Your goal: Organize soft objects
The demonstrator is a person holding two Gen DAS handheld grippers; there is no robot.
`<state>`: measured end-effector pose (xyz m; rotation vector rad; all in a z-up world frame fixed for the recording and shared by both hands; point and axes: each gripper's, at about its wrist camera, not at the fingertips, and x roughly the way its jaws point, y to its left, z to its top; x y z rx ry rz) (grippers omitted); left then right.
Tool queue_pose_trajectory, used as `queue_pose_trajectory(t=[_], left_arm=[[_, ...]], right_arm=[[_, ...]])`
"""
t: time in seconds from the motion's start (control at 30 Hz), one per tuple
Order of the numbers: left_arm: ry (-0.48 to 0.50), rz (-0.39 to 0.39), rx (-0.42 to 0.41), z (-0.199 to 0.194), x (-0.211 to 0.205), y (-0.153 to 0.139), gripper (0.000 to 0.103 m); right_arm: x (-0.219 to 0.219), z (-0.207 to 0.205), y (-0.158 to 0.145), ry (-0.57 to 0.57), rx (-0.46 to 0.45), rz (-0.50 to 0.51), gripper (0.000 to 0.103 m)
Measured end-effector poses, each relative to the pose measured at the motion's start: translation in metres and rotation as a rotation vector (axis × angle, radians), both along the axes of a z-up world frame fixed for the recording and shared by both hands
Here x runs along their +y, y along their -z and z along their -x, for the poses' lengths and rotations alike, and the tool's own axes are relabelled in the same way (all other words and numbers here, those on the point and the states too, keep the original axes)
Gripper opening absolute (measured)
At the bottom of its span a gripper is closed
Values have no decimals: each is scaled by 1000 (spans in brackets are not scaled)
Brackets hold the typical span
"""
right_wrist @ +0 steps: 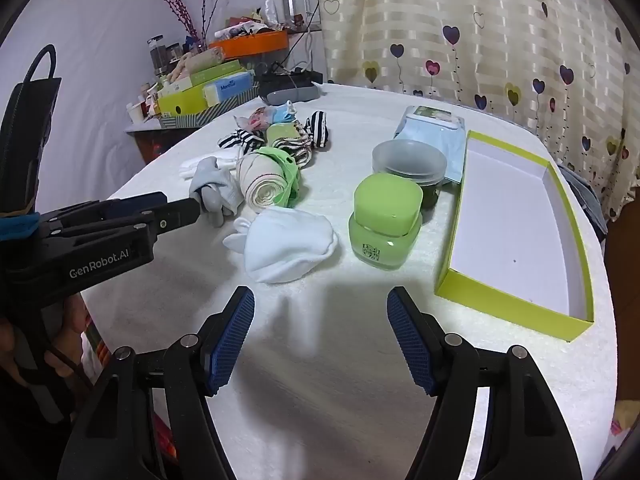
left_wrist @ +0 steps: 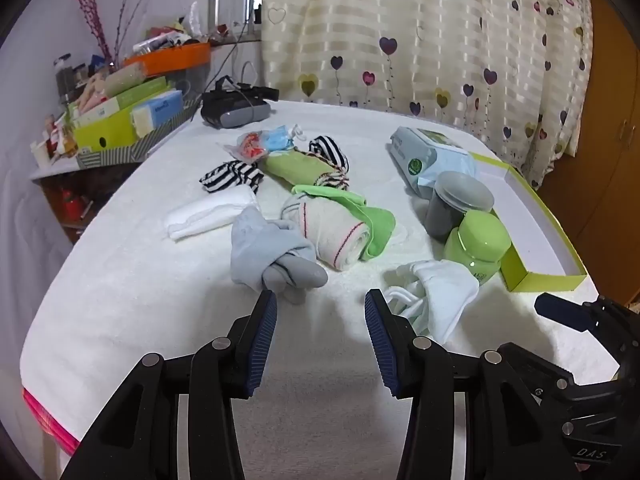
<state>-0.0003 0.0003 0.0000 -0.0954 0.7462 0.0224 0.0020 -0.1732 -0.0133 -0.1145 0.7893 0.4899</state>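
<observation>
Left wrist view: the left gripper [left_wrist: 320, 300] tilts downward over the white-covered surface [left_wrist: 120, 300], jaws apart with nothing between them. The grey sock bundle [left_wrist: 272, 256] lies just beyond the left-hand fingertip, its long axis running left to right across the approach line; the white sock [left_wrist: 436, 296] lies just beyond the right-hand fingertip.

Right wrist view: the right gripper [right_wrist: 320, 300] is likewise tilted downward, jaws fully apart and empty. The white sock [right_wrist: 288, 246] lies ahead and slightly left, the open green box [right_wrist: 512, 312] to the right. The left gripper's [right_wrist: 188, 212] tips nearly touch the grey sock bundle [right_wrist: 216, 188]; it is likely the nearer hand for that item.
</observation>
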Motion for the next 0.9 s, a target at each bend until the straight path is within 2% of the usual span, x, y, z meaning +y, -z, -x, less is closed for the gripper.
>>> queue_pose_trajectory(t=[0.13,0.33,0.47,0.9], left_arm=[[0,-21,2,3,0,-2,45],[-12,-19,2,2,1,13,45],[0,-23,20,-1,0,2,45],[-5,-18,31,-1,-1,3,45]], right_arm=[[-1,0,0,1,-2,-2,70],[-5,-4,-1,1,-4,-7,70],[-3,-5,-1,3,-6,-7,70],[-2,0,-7,11,-8,-3,70]])
